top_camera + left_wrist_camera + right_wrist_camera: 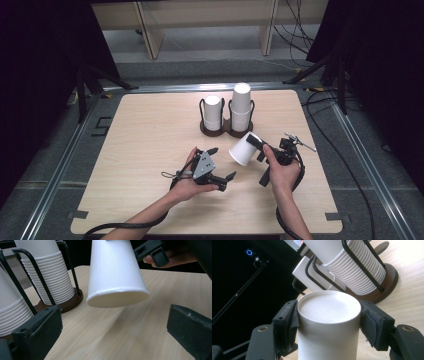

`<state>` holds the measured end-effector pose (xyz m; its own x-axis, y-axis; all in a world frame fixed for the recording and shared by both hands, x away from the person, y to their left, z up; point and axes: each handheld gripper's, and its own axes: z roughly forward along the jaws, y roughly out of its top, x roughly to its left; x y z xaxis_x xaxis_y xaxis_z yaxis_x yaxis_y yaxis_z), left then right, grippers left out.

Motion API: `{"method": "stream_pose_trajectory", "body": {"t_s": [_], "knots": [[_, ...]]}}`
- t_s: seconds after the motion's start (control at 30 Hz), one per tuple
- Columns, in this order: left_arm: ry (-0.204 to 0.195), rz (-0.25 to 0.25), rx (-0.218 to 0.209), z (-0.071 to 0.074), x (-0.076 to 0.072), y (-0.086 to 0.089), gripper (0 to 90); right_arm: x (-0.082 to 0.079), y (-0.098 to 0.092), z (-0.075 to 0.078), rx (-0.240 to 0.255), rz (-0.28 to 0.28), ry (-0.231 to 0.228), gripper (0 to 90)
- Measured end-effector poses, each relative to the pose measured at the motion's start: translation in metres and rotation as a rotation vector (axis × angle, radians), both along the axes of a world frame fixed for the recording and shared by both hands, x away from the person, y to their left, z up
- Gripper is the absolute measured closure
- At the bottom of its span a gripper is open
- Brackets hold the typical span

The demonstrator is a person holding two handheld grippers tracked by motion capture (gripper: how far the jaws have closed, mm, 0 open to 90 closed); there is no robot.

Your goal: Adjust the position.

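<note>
A white paper cup (243, 149) hangs tilted above the table, its base clamped in my right gripper (254, 141) and its mouth pointing down and left. In the right gripper view the cup (328, 325) sits base-up, with the right gripper (328, 321) shut on it from both sides. My left gripper (222, 162) stands open just left of the cup's mouth, apart from it. In the left gripper view the cup (115, 272) hovers ahead, above the wide-apart jaws of the left gripper (113, 337).
A dark two-slot wire cup holder (227, 131) stands at the table's far middle with two stacks of white cups (212, 112) (240, 104). The holder (388, 281) is close behind the held cup. Cables lie right of the table.
</note>
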<state>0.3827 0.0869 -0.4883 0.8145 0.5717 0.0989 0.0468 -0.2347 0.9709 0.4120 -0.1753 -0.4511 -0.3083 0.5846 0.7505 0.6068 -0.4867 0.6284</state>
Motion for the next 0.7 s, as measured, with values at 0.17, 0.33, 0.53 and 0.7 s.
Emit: {"method": "stream_pose_trajectory", "body": {"t_s": [0.17, 0.33, 0.53, 0.7], "knots": [[-0.007, -0.006, -0.008, -0.001, 0.001, -0.004, 0.0, 0.000, 0.001, 0.000, 0.004, -0.009, 0.031, 35.1], [0.008, 0.008, 0.007, -0.001, 0.004, -0.003, 0.0, -0.002, 0.004, 0.004, 0.068, 0.004, 0.082, 35.1], [0.012, 0.005, 0.002, -0.002, 0.008, -0.004, 0.0, 0.000, 0.006, 0.000, 0.052, 0.018, 0.051, 35.2], [0.006, -0.004, -0.004, -0.002, 0.010, -0.008, 0.0, 0.000, 0.010, 0.002, 0.048, 0.016, 0.067, 35.2]]}}
